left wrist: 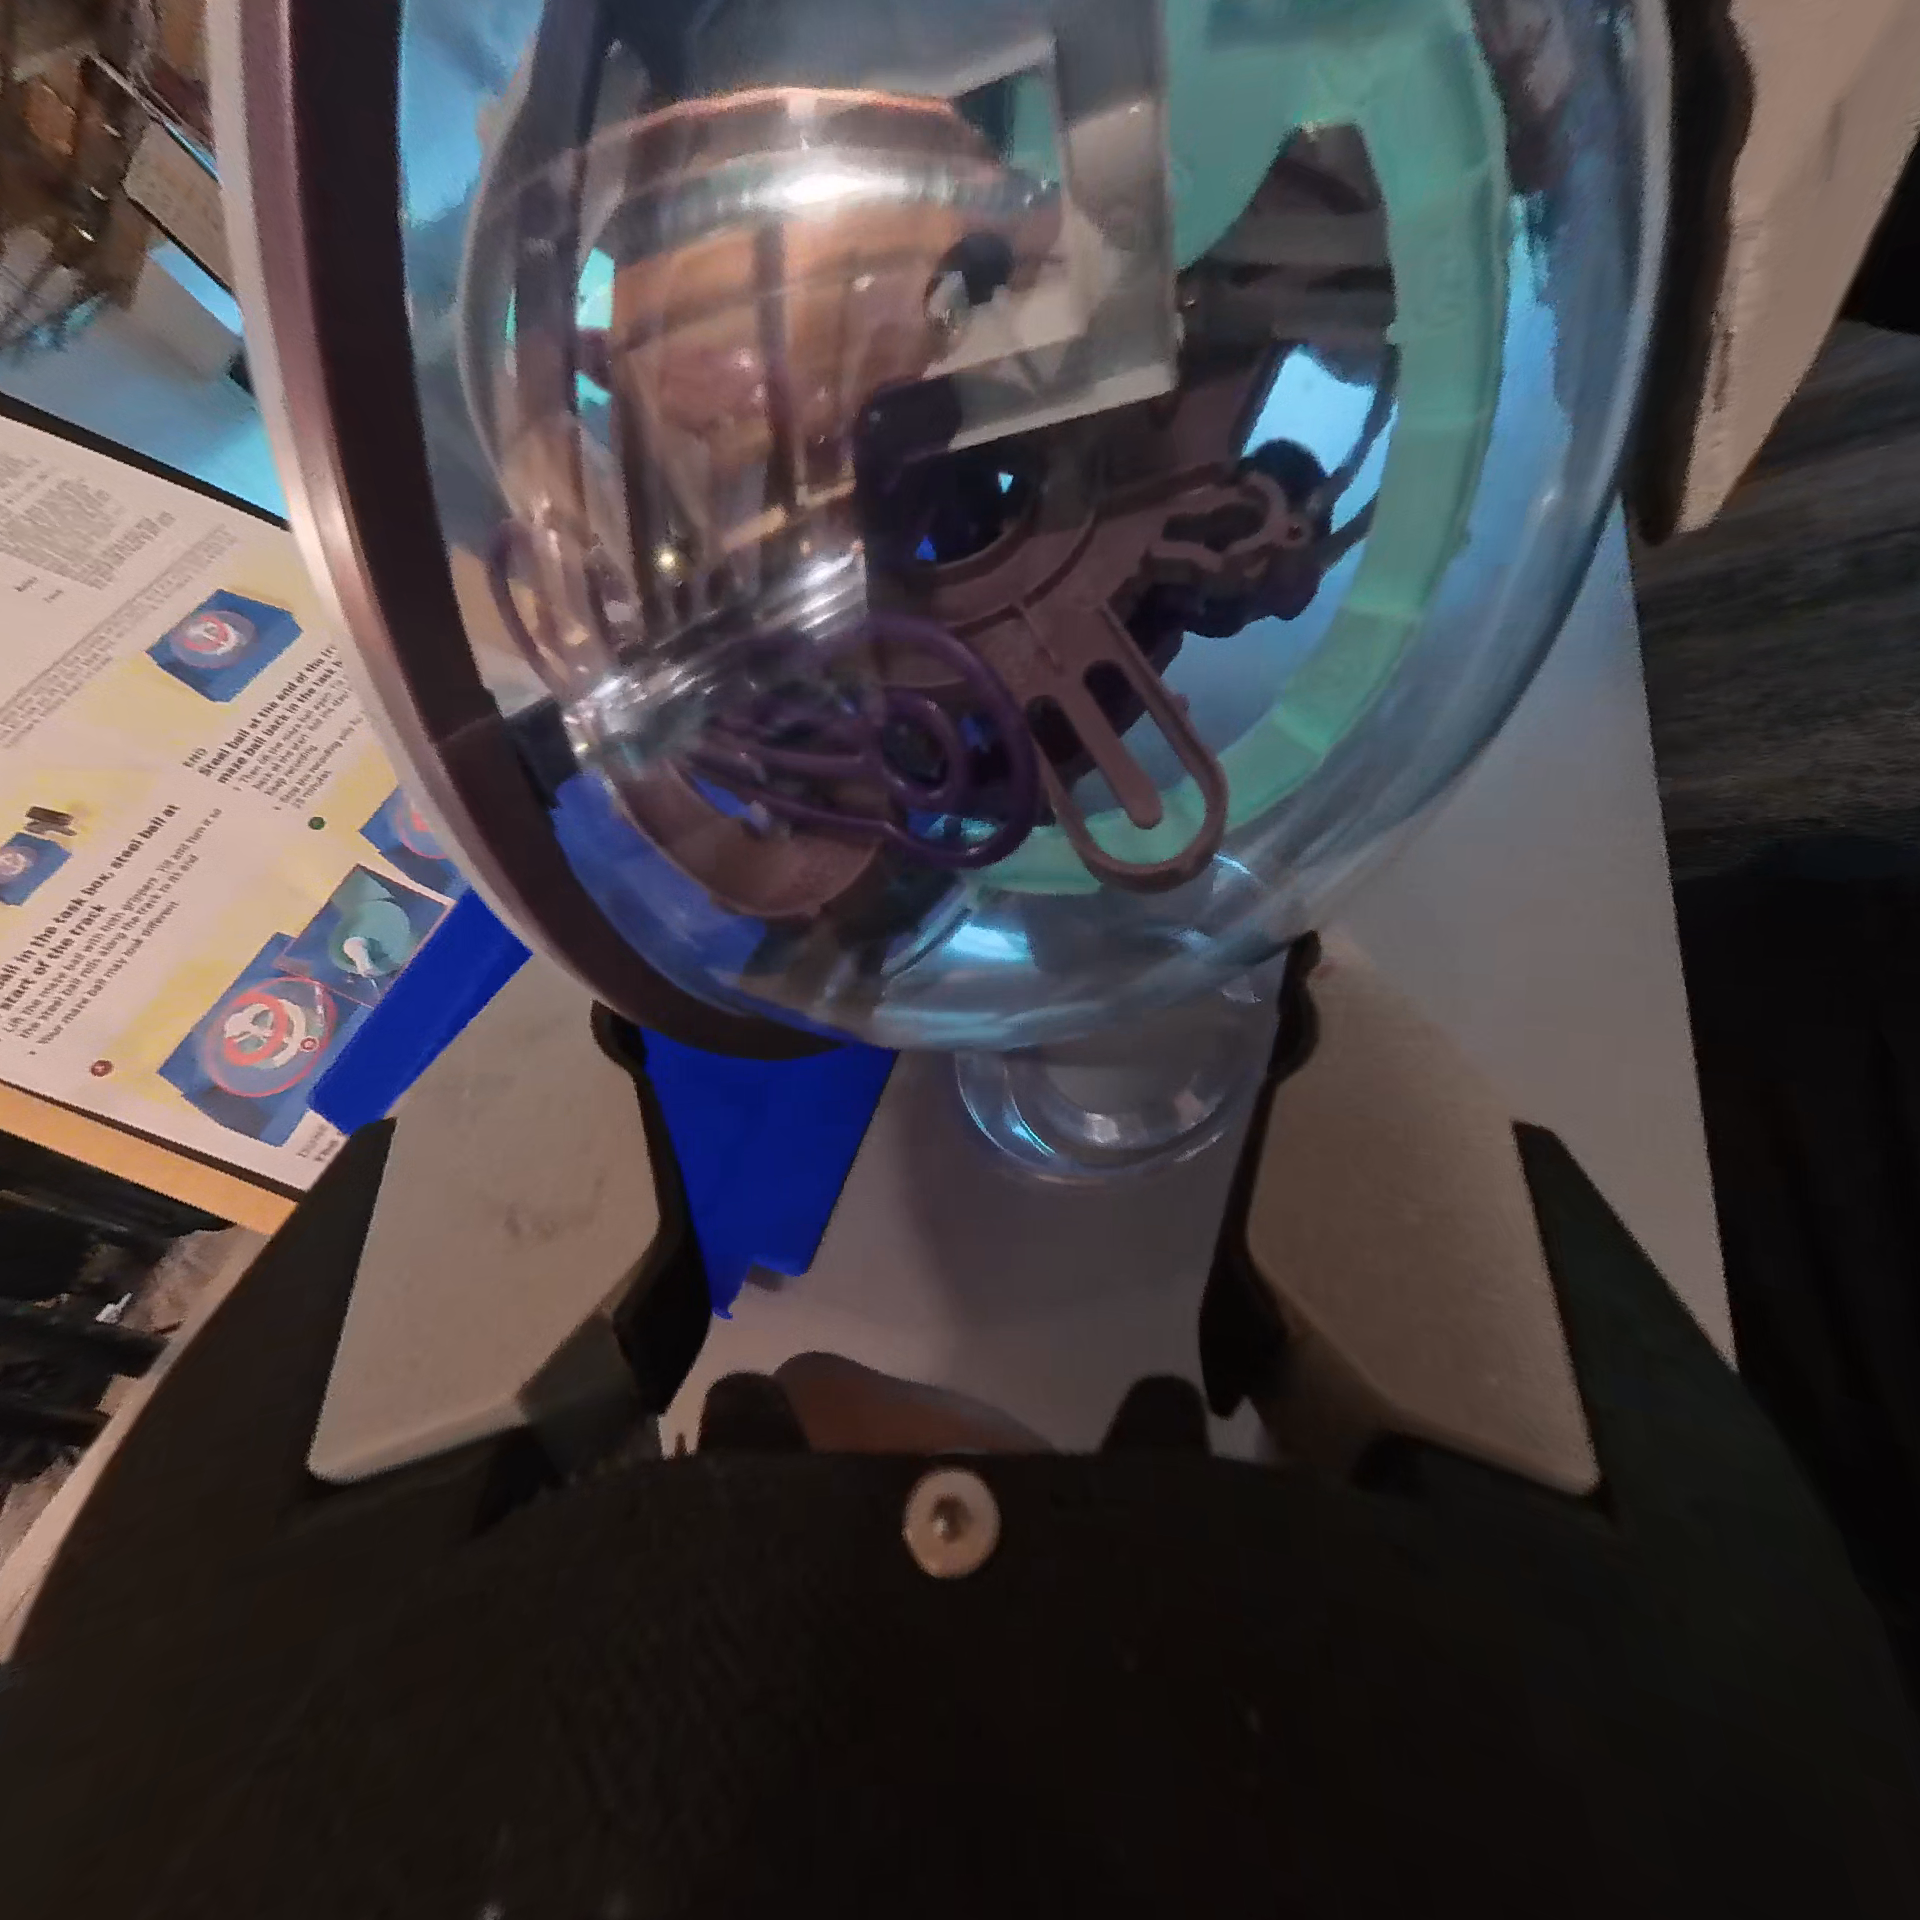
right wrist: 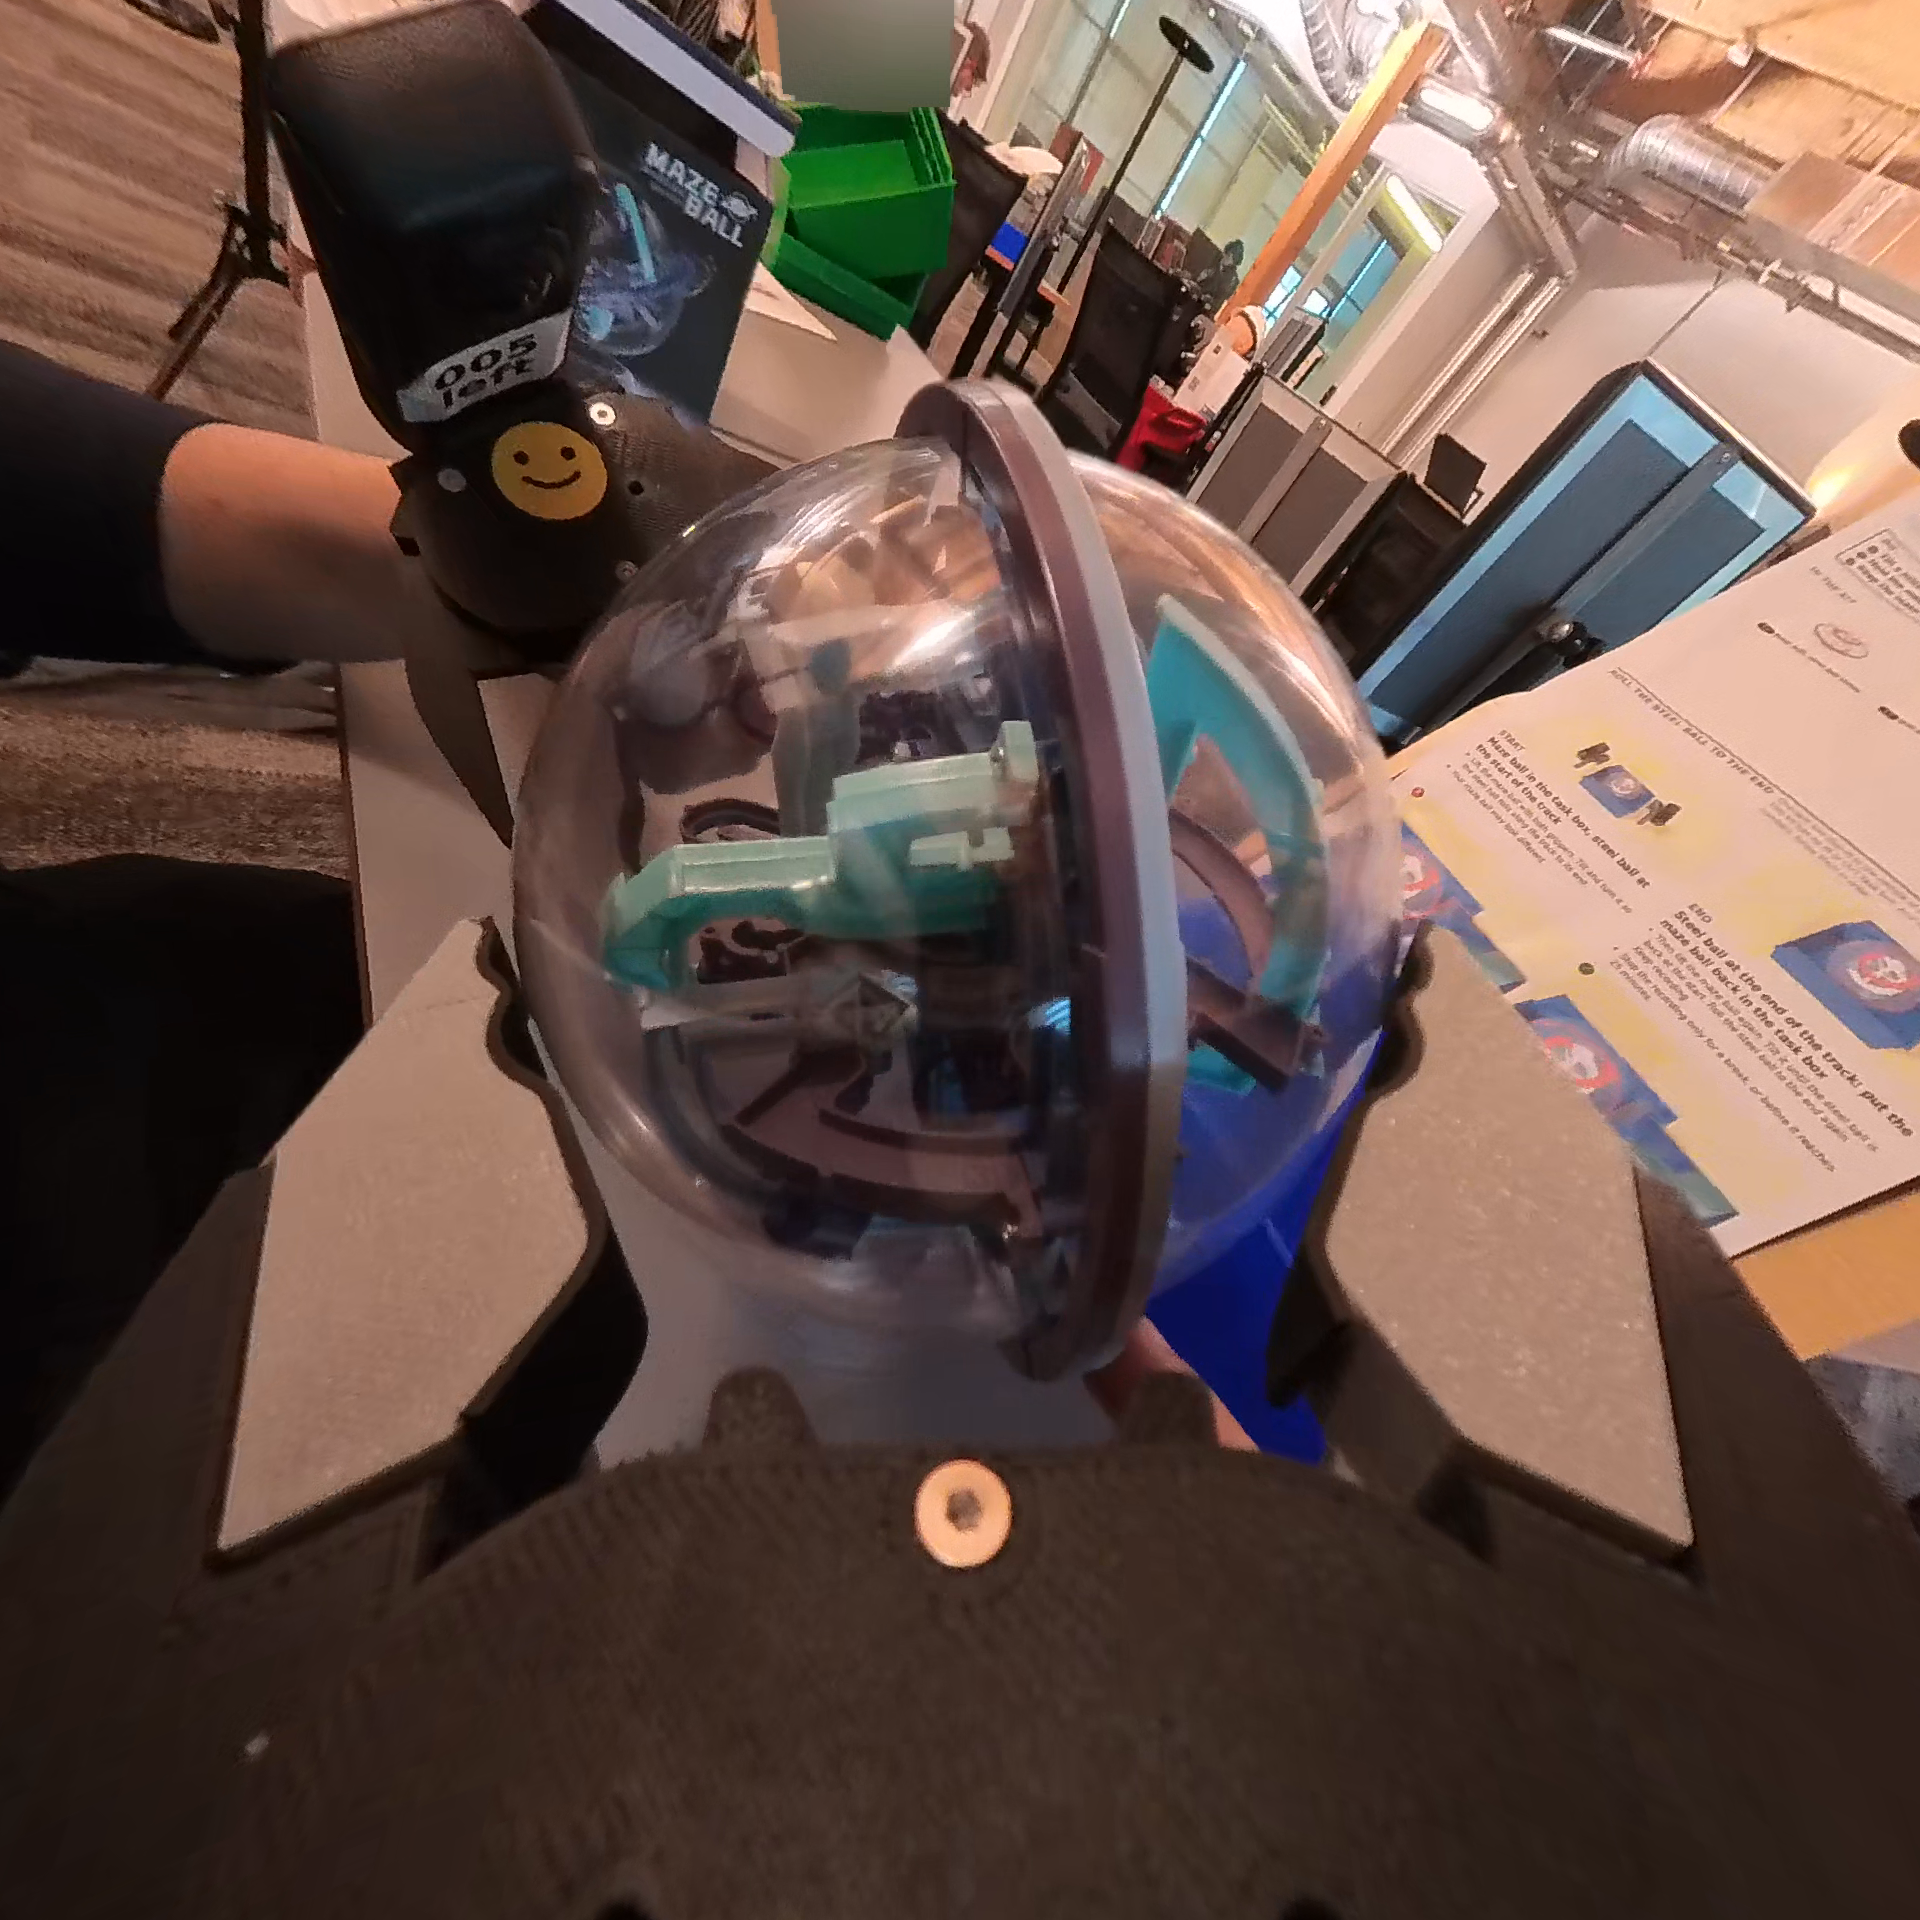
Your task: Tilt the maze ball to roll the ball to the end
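Note:
The maze ball (left wrist: 935,520) is a clear sphere with a grey equator ring and with teal, brown and purple tracks inside. It fills the left wrist view and sits in the middle of the right wrist view (right wrist: 935,883). Both grippers hold it above the table. My left gripper (left wrist: 951,1003) has its two fingertips pressed against the sphere's lower part. Its body also shows in the right wrist view (right wrist: 499,468), behind the sphere at the upper left. My right gripper (right wrist: 956,966) clamps the sphere at its sides. I cannot pick out the steel ball for sure.
A blue task box (left wrist: 758,1174) lies under the sphere, also in the right wrist view (right wrist: 1247,1247). A clear round stand (left wrist: 1091,1112) sits on the white table. A printed instruction sheet (right wrist: 1662,883) lies at the right. A dark product box (right wrist: 675,270) and green bins (right wrist: 862,208) stand behind. A person's arm (right wrist: 208,561) reaches in from the left.

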The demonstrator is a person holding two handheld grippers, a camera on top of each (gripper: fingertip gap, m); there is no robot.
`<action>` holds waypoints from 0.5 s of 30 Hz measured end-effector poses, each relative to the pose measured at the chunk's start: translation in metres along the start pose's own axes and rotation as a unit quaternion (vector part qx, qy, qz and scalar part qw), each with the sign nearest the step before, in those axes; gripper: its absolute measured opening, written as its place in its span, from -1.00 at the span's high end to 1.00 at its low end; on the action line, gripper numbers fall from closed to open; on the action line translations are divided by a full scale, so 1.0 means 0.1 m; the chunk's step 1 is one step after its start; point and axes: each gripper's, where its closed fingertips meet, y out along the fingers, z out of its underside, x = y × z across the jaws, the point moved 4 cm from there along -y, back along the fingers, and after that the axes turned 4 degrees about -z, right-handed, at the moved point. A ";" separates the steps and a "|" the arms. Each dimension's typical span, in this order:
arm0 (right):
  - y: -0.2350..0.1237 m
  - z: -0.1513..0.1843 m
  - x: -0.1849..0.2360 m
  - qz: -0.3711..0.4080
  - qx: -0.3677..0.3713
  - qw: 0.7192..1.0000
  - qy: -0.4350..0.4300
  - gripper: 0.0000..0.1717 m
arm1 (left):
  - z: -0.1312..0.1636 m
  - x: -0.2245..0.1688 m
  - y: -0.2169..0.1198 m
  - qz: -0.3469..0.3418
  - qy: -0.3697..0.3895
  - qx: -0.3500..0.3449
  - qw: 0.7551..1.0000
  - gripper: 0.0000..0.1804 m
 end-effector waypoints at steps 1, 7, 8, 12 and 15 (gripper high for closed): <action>-0.01 -0.01 0.00 0.001 -0.003 1.000 -0.005 -0.81 | -0.01 0.00 0.00 -0.004 0.003 -0.002 1.000 -0.35; -0.05 -0.02 0.01 0.008 -0.006 0.999 -0.040 -0.82 | -0.07 0.01 0.00 -0.036 0.038 -0.012 0.999 -0.36; -0.05 -0.02 0.01 0.009 -0.007 0.999 -0.041 -0.81 | -0.07 0.01 0.00 -0.038 0.039 -0.012 0.998 -0.36; -0.05 0.01 0.01 0.012 -0.007 0.998 -0.056 -0.82 | -0.07 0.02 0.00 -0.055 0.056 -0.011 0.997 -0.37; -0.05 0.02 0.02 0.017 -0.006 0.997 -0.076 -0.82 | -0.06 0.02 0.02 -0.071 0.069 -0.012 0.995 -0.37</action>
